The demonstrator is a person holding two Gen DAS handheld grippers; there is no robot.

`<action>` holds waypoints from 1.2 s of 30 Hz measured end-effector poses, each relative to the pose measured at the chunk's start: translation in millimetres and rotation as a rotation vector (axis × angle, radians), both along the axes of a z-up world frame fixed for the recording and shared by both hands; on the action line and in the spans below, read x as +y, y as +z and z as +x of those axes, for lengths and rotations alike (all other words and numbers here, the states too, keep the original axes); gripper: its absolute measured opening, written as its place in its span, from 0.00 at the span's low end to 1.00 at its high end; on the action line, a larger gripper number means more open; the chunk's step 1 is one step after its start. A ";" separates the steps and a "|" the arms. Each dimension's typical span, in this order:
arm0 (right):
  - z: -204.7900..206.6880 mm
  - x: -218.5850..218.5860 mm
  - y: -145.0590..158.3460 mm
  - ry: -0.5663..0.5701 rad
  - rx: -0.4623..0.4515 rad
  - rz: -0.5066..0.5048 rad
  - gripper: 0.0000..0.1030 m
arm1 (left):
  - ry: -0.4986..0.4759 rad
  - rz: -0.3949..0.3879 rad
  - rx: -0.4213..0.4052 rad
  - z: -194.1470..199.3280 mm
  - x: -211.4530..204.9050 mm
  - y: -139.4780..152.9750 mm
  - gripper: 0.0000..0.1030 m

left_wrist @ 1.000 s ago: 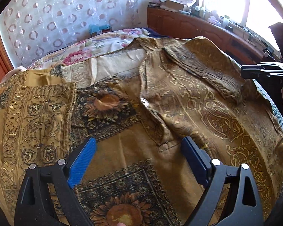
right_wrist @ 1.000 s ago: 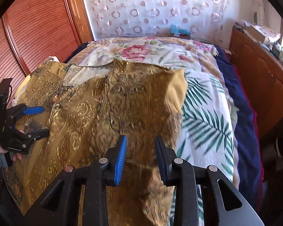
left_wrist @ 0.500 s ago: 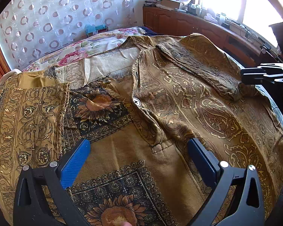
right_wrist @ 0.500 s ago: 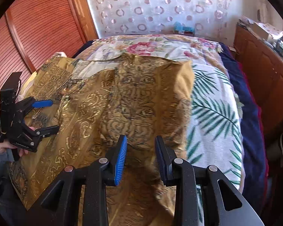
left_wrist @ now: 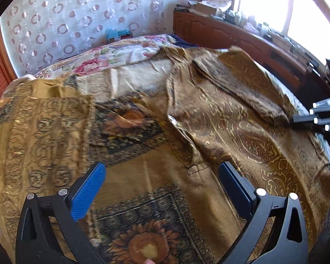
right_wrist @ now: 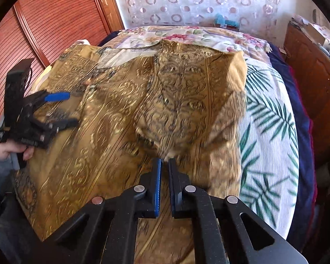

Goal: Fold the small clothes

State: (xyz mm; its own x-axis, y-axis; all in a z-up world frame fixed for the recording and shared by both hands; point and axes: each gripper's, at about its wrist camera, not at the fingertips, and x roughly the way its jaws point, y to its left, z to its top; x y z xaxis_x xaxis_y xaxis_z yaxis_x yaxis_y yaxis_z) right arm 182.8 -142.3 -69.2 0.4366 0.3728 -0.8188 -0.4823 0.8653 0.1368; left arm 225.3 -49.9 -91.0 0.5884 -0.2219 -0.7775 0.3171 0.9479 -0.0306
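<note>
Right wrist alone: right gripper (right_wrist: 164, 162) seemingly pinching shirt (right_wrist: 176, 101).

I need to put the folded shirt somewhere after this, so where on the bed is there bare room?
The palm-leaf sheet, between the gold shirt and the navy blanket, is bare. So is the floral bedspread between the shirt's collar and the curtain. The wooden counter under the window is cluttered.

Right gripper (right_wrist: 164, 165) has closed, seemingly pinching the shirt (right_wrist: 176, 101) (blurred).
</note>
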 end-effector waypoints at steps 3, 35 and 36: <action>-7.0 -0.2 0.6 0.002 -0.010 -0.031 0.06 | 0.017 -0.020 -0.027 -3.5 12.7 13.3 1.00; 135.3 6.3 -8.5 -0.196 -0.114 -0.073 0.55 | 0.345 -0.064 0.012 79.7 220.6 30.5 0.48; 136.1 6.6 -9.6 -0.191 -0.125 -0.072 0.57 | 0.350 -0.063 0.016 81.5 221.5 28.4 0.48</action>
